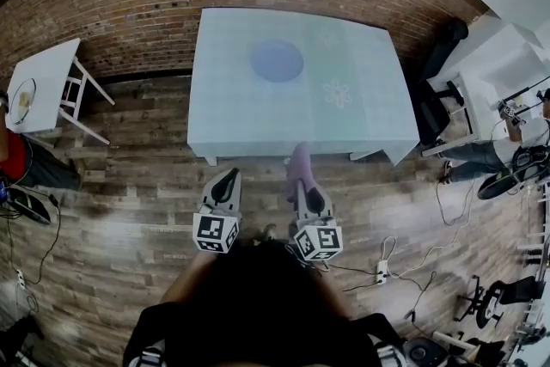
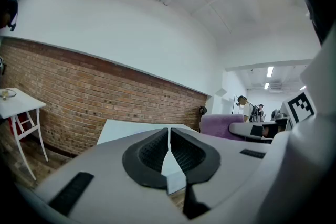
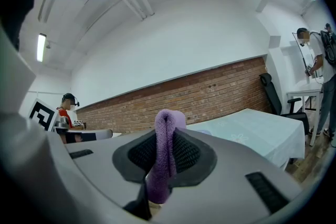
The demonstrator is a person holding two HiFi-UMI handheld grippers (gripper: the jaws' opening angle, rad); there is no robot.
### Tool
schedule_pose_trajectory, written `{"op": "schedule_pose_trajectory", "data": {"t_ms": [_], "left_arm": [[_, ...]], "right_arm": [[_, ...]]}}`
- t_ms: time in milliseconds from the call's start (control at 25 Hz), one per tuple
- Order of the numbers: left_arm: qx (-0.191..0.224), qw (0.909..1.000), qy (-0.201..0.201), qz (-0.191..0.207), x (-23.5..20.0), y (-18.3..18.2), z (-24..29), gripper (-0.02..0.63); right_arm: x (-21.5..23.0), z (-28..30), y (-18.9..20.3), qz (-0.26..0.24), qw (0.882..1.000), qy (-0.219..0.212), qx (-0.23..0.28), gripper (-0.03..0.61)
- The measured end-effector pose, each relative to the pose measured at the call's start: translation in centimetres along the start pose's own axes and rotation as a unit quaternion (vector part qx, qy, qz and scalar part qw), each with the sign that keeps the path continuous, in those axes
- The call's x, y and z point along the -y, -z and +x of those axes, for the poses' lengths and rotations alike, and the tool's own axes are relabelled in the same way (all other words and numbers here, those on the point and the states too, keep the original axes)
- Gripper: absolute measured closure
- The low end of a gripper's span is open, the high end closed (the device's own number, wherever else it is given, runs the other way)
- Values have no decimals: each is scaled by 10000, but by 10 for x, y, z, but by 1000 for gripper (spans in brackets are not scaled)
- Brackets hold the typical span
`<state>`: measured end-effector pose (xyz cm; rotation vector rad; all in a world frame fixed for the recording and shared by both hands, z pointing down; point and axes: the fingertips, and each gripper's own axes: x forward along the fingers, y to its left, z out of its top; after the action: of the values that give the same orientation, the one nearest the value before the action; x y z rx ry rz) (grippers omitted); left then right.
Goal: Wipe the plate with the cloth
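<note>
1. My left tongs (image 1: 227,178) (image 2: 169,136) are pressed shut with nothing between them. They hang over the floor (image 1: 129,185), just short of the table's near edge.
2. The plate (image 1: 277,61) lies flat on the table (image 1: 241,116), ahead of me and well beyond that edge, toward the far half. It is round, so no side of it matters more than another.
3. My right tongs (image 1: 301,178) (image 3: 165,157) clamp the purple cloth (image 1: 299,161) (image 3: 167,139), a folded strip poking forward out of the tips toward the table. These tongs sit a little nearer the plate's line than the left ones, so I judge the coming reach to be forward and slightly left.
4. Hard to see: the cloth blocks most of what lies ahead in the right gripper view, and I cannot pick out the plate there for certain. The left gripper view shows the tabletop only edge-on. My hands are hidden beneath my head in the head view.
</note>
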<state>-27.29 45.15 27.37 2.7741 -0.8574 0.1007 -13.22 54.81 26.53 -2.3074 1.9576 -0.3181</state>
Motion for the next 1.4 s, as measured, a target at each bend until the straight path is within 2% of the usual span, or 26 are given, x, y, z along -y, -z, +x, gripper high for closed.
{"op": "schedule_pose_trajectory", "data": {"t_ms": [400, 680, 960, 1400], "left_arm": [[0, 9999, 135, -64, -36, 2, -16, 571], [-69, 9998, 174, -94, -40, 9, -3, 571], [-101, 9999, -21, -132, -47, 11, 43, 571], [-115, 9994, -267, -180, -37, -2, 164, 571]], "right_arm": [[-32, 13, 12, 44, 9997, 250, 35, 508], [-30, 28, 14, 70, 9997, 247, 38, 508], [2, 67, 14, 114, 9999, 59, 0, 508], [89, 149, -12, 109, 9995, -281, -83, 508]]}}
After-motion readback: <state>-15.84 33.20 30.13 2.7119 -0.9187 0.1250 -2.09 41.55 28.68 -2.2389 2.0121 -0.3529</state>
